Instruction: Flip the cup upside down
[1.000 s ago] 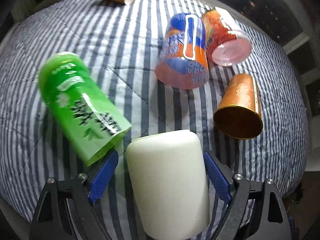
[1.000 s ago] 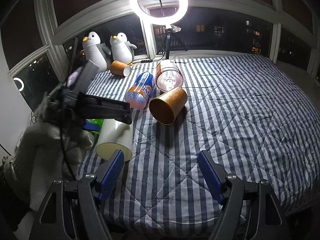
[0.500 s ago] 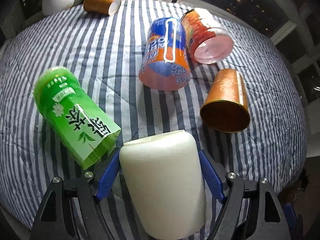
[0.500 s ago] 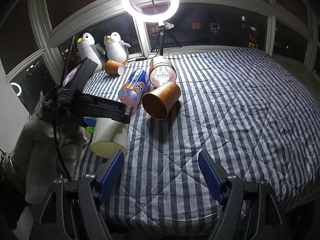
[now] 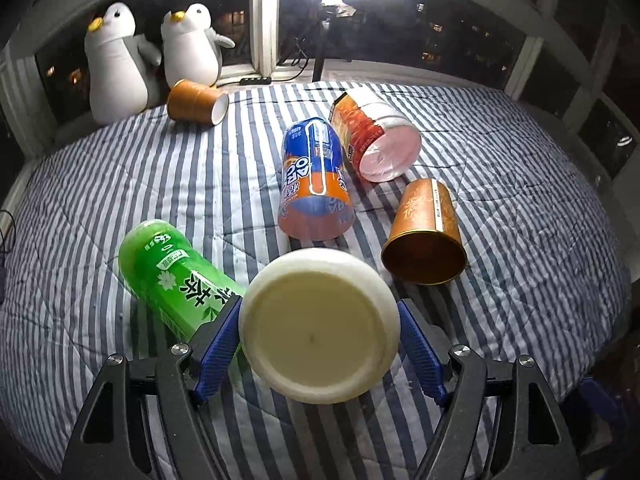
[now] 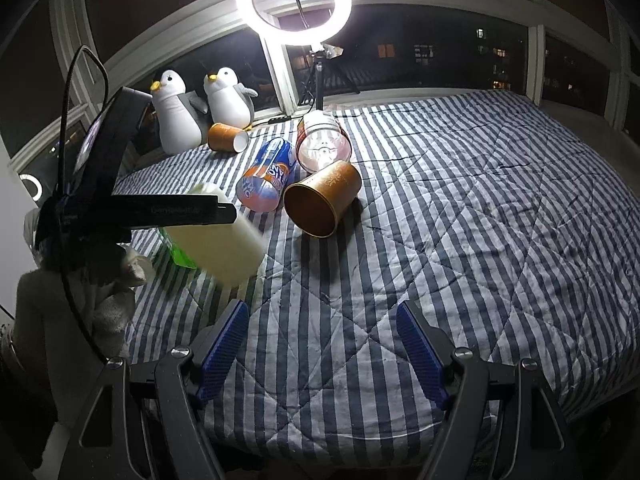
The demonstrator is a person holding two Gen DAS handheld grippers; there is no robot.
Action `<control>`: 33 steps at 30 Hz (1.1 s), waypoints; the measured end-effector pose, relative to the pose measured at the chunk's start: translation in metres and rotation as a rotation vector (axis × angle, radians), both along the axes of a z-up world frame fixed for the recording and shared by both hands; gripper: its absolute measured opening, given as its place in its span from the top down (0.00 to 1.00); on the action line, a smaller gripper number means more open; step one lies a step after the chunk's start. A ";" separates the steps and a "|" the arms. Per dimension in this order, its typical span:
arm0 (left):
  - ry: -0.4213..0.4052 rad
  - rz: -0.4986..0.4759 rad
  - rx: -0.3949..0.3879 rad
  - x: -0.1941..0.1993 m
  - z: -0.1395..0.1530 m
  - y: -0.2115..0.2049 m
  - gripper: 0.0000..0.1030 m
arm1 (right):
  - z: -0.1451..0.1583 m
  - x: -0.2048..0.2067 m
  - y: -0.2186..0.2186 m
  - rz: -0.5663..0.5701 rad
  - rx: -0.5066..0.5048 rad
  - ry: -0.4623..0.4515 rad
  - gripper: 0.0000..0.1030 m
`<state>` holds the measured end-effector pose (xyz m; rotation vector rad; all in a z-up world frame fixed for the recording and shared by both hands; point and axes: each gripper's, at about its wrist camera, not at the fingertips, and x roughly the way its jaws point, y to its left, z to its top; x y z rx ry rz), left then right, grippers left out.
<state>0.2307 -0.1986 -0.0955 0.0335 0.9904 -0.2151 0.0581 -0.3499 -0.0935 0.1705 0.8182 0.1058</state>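
My left gripper (image 5: 319, 338) is shut on a cream-white cup (image 5: 319, 326), held off the striped bed with one round end facing the camera. In the right wrist view the white cup (image 6: 218, 246) is tilted and blurred in the left gripper's black fingers (image 6: 160, 210) above the bed's left edge. My right gripper (image 6: 322, 350) is open and empty, low over the front of the bed (image 6: 460, 208).
A green cup (image 5: 176, 278) lies just left of the held cup. A blue-orange cup (image 5: 314, 186), a red-white cup (image 5: 374, 140), a gold cup (image 5: 426, 234) and a small orange cup (image 5: 196, 102) lie on the bed. Two plush penguins (image 5: 116, 64) and a ring light (image 6: 294, 2) stand at the back.
The left gripper has lifted the white cup off the bed and tilted it, so its round end now faces the camera. The right gripper has held nearly still.
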 end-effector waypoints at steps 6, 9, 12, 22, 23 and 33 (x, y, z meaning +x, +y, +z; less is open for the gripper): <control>-0.017 -0.018 0.015 -0.003 -0.004 -0.004 0.24 | -0.002 -0.006 0.003 -0.012 -0.008 -0.007 0.29; -0.028 -0.037 0.029 -0.006 -0.001 -0.007 0.24 | -0.003 -0.008 0.002 -0.016 -0.009 -0.002 0.29; -0.028 -0.048 0.040 -0.009 0.002 -0.006 0.24 | -0.004 -0.009 0.000 -0.021 -0.007 -0.001 0.29; -0.035 -0.095 0.079 -0.017 0.001 -0.016 0.24 | -0.003 -0.012 -0.006 -0.044 0.006 -0.010 0.29; -0.031 -0.096 0.079 -0.016 -0.001 -0.018 0.24 | -0.003 -0.012 -0.007 -0.045 0.006 -0.009 0.29; -0.043 -0.128 0.087 -0.012 -0.009 -0.035 0.25 | -0.004 -0.013 -0.011 -0.060 0.009 -0.006 0.29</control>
